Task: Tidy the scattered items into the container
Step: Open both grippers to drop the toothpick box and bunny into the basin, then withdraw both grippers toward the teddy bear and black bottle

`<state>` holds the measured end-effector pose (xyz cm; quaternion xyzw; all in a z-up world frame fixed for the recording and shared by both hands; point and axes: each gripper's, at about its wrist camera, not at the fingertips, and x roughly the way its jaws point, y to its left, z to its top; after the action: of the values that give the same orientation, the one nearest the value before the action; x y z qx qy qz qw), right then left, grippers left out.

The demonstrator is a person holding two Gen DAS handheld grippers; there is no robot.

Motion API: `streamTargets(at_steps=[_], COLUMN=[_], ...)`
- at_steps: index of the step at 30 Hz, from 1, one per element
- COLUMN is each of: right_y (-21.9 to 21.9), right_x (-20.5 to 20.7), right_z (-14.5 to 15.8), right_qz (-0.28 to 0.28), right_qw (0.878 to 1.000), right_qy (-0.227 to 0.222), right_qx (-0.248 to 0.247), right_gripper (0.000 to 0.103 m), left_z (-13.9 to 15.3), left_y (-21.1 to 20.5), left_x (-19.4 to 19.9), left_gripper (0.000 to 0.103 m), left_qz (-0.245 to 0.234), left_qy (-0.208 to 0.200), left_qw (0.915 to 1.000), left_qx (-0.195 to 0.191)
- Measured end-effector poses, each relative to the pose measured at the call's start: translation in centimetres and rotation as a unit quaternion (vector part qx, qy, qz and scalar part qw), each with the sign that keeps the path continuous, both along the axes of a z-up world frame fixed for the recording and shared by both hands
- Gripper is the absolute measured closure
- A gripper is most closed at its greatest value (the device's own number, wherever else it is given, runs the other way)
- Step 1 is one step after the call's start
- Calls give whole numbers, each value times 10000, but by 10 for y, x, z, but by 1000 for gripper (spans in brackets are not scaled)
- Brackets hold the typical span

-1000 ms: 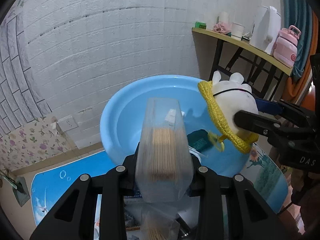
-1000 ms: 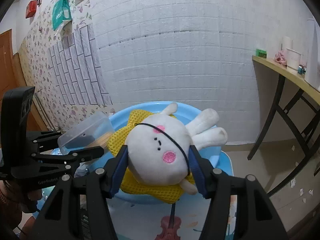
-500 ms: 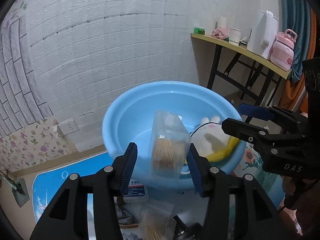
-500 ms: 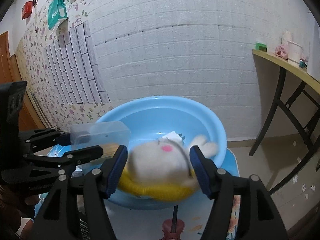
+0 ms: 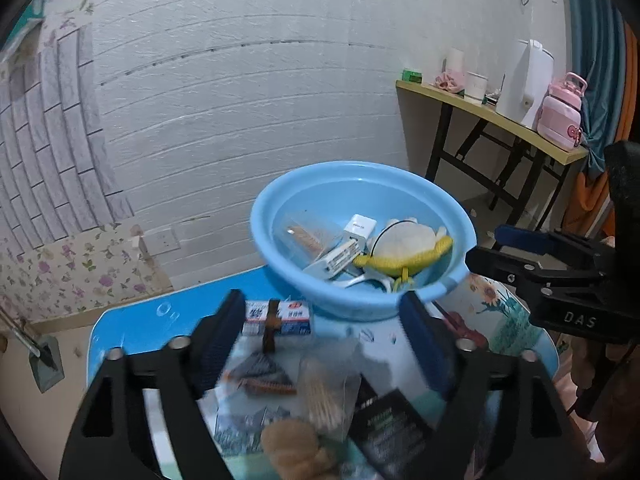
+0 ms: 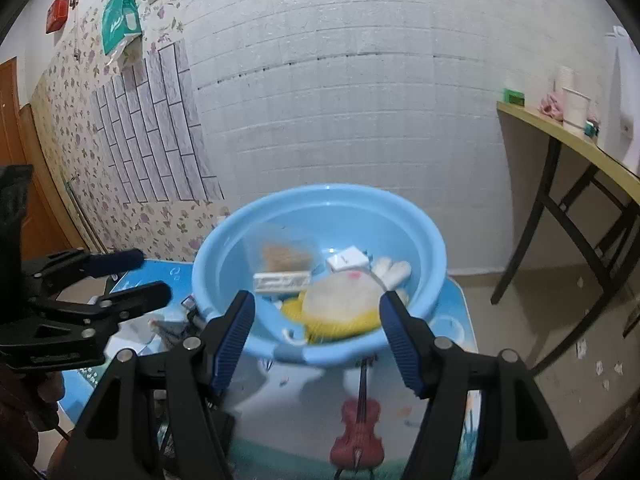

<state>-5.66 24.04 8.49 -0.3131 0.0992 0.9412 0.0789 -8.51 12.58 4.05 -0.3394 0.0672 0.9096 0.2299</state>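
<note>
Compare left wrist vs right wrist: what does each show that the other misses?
Left wrist only: table clutter still outside the basin, a toothpick bag, black packet, brown fuzzy lump, and a pink bottle on the shelf.
Right wrist only: green bag on the wall, violin print.
Both: blue basin holding the bunny; both grippers open.

A small table (image 5: 120,320) with a blue picture top fills the lower frame. On it stand a blue basin (image 5: 360,304) at centre, a printed packet (image 5: 278,318), a bag of toothpicks (image 5: 324,396), a dark packet (image 5: 388,424) and a brown fluffy lump (image 5: 296,448) at lower centre.
</note>
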Motion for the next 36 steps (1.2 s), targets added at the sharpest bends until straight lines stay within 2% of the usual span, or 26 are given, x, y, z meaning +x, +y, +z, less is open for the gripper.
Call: streamTargets(at_steps=[2,11,15,25,34,36], right_y=[-4,-44,-62,-94,-98,-100], right_x=[5,28,35,46,47,44], right_z=[-3,-21,-31,-58,-65,-66], right_qz=[-55,114,271,544,596,622], right_qw=[9999,9991,9980,9936,9919,9915], right_qy=[-72,-406,-575,-993,-1120,-1146], right_qx=[-108,-14,9,21,-11,-9], right_gripper=[38,38,38,38,38,38], left_z=[-3,-34,-52,-86,-92,-94], left_y=[-11,-55,-67,-61,-61,-61], left_x=[11,52,65,86,84,84], left_gripper=[9,8,8,8,8,14], left_qz=[99,466,531,463,431,432], left_qy=[-4,-326,-599,-870,-851,-838], left_qw=[10000,9984,9968,9951,9954,9955], left_qx=[3,-28,69,26,14,-7])
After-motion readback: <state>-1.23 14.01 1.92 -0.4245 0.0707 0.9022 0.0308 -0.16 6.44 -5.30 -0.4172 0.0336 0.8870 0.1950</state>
